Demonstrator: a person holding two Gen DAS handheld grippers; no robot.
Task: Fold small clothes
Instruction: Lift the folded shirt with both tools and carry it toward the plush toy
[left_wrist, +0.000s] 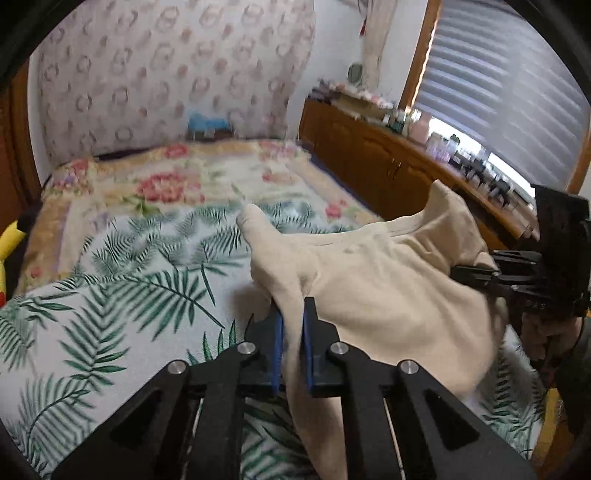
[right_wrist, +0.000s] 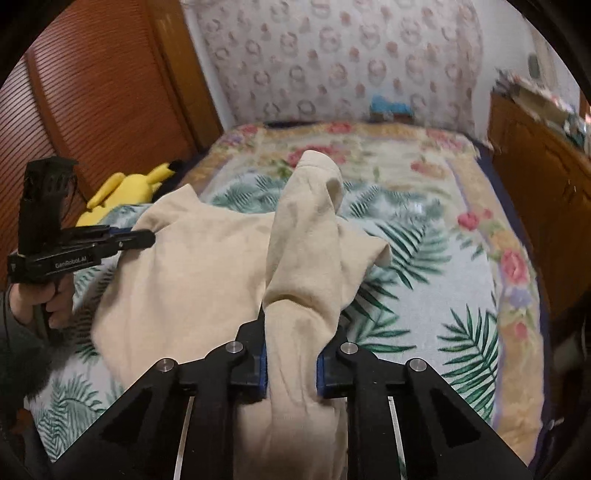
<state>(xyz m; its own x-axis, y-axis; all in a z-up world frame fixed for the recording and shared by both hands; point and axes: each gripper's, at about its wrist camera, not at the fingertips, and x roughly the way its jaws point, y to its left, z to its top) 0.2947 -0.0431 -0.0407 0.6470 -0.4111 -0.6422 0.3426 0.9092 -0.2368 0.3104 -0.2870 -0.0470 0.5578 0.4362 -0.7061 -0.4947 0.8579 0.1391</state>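
Flowers and green leaves cover the bed (left_wrist: 122, 258) that fills the left wrist view, and the picture is a bit blurry. Low in the middle, the left gripper (left_wrist: 292, 332) has both blue pads squeezed on a fold of the beige shirt (left_wrist: 388, 280). The shirt hangs in the air over the bed, filling the middle and right of the frame. At the right edge, the right gripper (left_wrist: 476, 275) pinches the other shoulder. Only this view shows the neck hole along the top edge of the shirt. It also shows the window blind (left_wrist: 517, 92) in the upper right and the brown cabinet (left_wrist: 369, 158) under it.

From the right wrist view, the bed (right_wrist: 461, 258) shows again. Low in the middle, the right gripper (right_wrist: 291, 354) pinches a thick bunch of the shirt (right_wrist: 192, 266), and a sleeve pokes up above it. At the left edge, the left gripper (right_wrist: 146, 238) nips the far shoulder. Only this view shows a yellow toy (right_wrist: 125, 192) in the left middle and a brown door (right_wrist: 92, 92) in the upper left.

The shirt looks light, soft and floppy. It will likely sag and bunch, not break. The shoulders seem the best spots to hold it, pulled apart so it hangs flat.
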